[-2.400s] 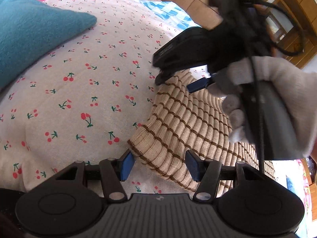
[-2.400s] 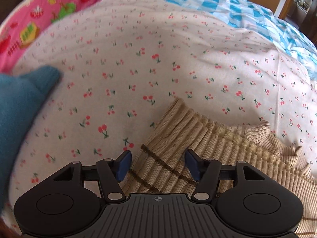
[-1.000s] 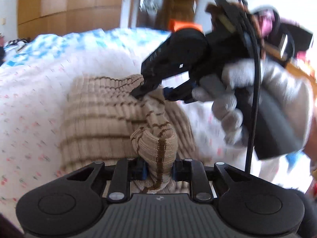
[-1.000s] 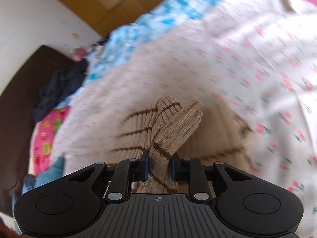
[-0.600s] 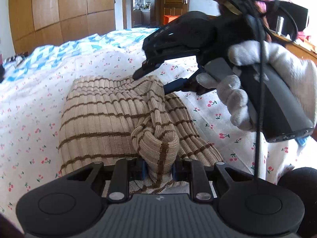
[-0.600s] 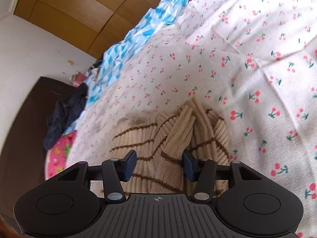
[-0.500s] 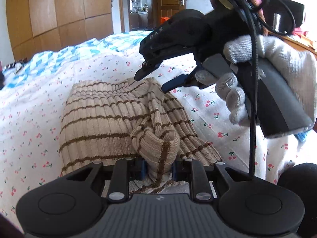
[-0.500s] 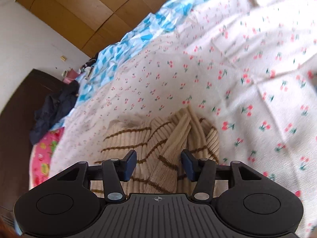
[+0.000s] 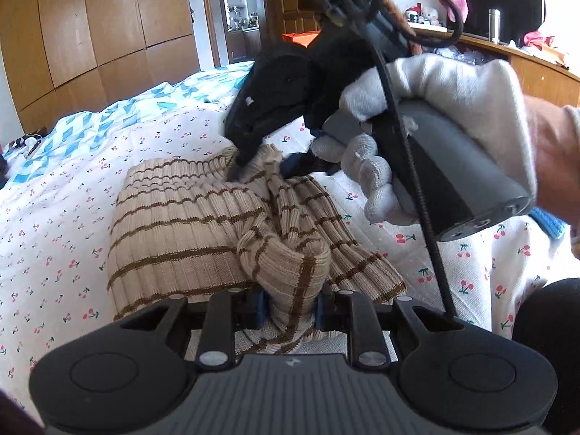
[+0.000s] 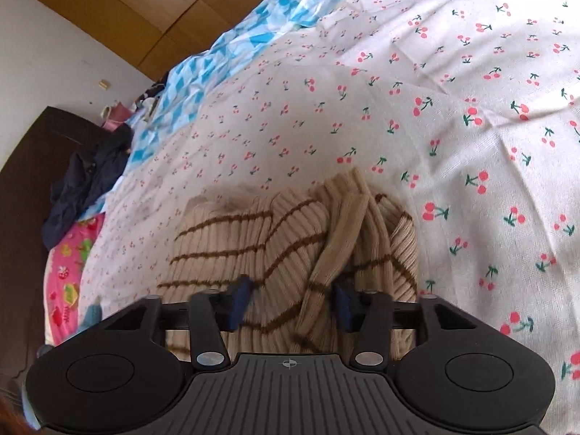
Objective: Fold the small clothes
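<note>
1. My left gripper (image 9: 290, 308) is clamped tight on a bunched fold of the striped knit sweater (image 9: 188, 232); the blue pads are almost buried in the ribbed cloth, which bulges up and over them in a fat roll.
2. My right gripper (image 10: 291, 302) is closing. A raised ridge of the same sweater stands between its blue pads (image 10: 239, 299), but in the right wrist view there is still a gap on each side of the cloth, so the pads are not pressing it.
3. In the left wrist view, the right gripper's black fingertips dip into the far edge of the sweater, at the cream ribbed hem.
4. My right hand (image 9: 446, 137), in a white knit glove, wraps the grey handle, and a black cable (image 9: 427, 224) hangs down past it.
5. The sweater is beige with thin brown stripes. It lies crumpled on the bed, part of it flat to the left, and a twisted ridge runs from one gripper to the other.
6. Under it is a white cherry-print sheet (image 10: 453, 116). Further off lies a blue-and-white checked cover (image 10: 235, 43).
7. A pink patterned cloth (image 10: 69, 272) and a dark garment (image 10: 87, 188) sit near the bed's far edge, well apart from the sweater.
8. Wooden wardrobe doors (image 9: 108, 25) stand beyond the bed.
</note>
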The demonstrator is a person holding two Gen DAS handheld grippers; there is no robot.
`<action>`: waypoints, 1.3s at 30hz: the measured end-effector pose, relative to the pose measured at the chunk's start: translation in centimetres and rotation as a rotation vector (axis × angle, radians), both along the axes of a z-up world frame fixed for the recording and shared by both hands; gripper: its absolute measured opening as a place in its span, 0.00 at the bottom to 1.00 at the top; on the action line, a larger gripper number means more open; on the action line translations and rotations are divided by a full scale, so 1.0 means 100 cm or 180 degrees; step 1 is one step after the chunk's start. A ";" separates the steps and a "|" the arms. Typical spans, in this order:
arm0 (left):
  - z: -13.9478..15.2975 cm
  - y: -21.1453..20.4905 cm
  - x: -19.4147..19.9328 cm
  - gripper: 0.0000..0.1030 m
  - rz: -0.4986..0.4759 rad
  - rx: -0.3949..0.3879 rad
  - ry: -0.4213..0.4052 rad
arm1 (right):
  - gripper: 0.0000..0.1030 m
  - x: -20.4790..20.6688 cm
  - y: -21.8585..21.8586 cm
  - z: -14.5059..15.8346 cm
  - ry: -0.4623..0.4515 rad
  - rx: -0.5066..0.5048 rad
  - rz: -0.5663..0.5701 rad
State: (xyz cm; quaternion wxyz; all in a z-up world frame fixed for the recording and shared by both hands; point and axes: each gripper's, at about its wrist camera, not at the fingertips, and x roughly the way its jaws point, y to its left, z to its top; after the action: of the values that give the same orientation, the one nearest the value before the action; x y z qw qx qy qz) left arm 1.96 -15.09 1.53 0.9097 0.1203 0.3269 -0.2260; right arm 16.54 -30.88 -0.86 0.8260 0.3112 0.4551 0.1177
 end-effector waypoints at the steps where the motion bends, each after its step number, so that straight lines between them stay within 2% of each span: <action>1: 0.003 0.000 -0.001 0.27 -0.0008 -0.0017 -0.0010 | 0.23 -0.002 -0.001 0.002 -0.0044 0.0046 0.0011; 5: 0.021 -0.003 -0.006 0.27 -0.0076 -0.0168 -0.0107 | 0.20 -0.019 -0.020 0.022 -0.0388 0.0331 -0.0035; 7: 0.026 -0.009 -0.007 0.27 -0.0151 -0.0234 -0.0141 | 0.20 -0.019 -0.031 0.026 -0.0474 0.0331 -0.0092; 9: 0.023 -0.018 -0.003 0.27 -0.0223 -0.0206 -0.0096 | 0.20 -0.009 -0.035 0.016 -0.0339 0.0188 -0.0097; 11: 0.008 -0.029 0.002 0.27 -0.0247 -0.0046 0.0056 | 0.20 -0.001 -0.034 -0.004 -0.0109 0.0009 -0.0099; 12: 0.001 -0.032 0.004 0.27 -0.0241 0.0029 0.0142 | 0.20 -0.001 -0.034 -0.012 -0.0083 -0.0042 -0.0097; 15: -0.003 -0.030 -0.003 0.27 -0.0273 0.0018 0.0136 | 0.20 -0.009 -0.040 -0.015 -0.0125 0.0104 -0.0178; 20: 0.009 -0.019 -0.011 0.30 -0.0317 -0.0168 0.0144 | 0.27 -0.018 -0.039 0.003 -0.0208 -0.0101 -0.0126; 23: 0.020 -0.006 -0.018 0.32 -0.0364 -0.0350 0.0198 | 0.33 -0.036 -0.040 0.024 -0.0382 -0.0354 -0.0139; 27: 0.035 0.014 -0.031 0.37 -0.0382 -0.0496 0.0129 | 0.35 -0.073 -0.034 0.049 -0.0552 -0.0310 0.0034; 30: 0.042 0.030 -0.033 0.42 -0.0271 -0.0558 0.0021 | 0.38 -0.103 -0.020 0.056 -0.0594 -0.0344 0.0266; 35: 0.026 0.052 -0.005 0.43 0.0167 -0.0495 0.0015 | 0.38 -0.126 -0.010 0.028 -0.0253 -0.0389 0.0326; 36: 0.021 0.056 0.002 0.43 0.0267 -0.0463 0.0019 | 0.36 -0.129 -0.009 0.021 -0.0177 -0.0408 0.0303; 37: 0.015 0.059 0.009 0.43 0.0362 -0.0407 0.0043 | 0.23 -0.130 -0.009 0.016 -0.0149 -0.0446 0.0268; 38: 0.009 0.061 0.016 0.43 0.0452 -0.0355 0.0103 | 0.17 -0.133 -0.013 0.010 -0.0130 -0.0494 0.0206; 39: 0.002 0.064 0.022 0.43 0.0534 -0.0310 0.0211 | 0.17 -0.135 -0.017 0.005 -0.0099 -0.0498 0.0123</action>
State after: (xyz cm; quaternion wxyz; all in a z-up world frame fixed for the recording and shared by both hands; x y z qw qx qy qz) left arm 4.14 -8.64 1.69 0.9189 0.0405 0.3543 -0.1685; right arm 3.08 -32.62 -0.38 0.8523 0.2349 0.4560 0.1025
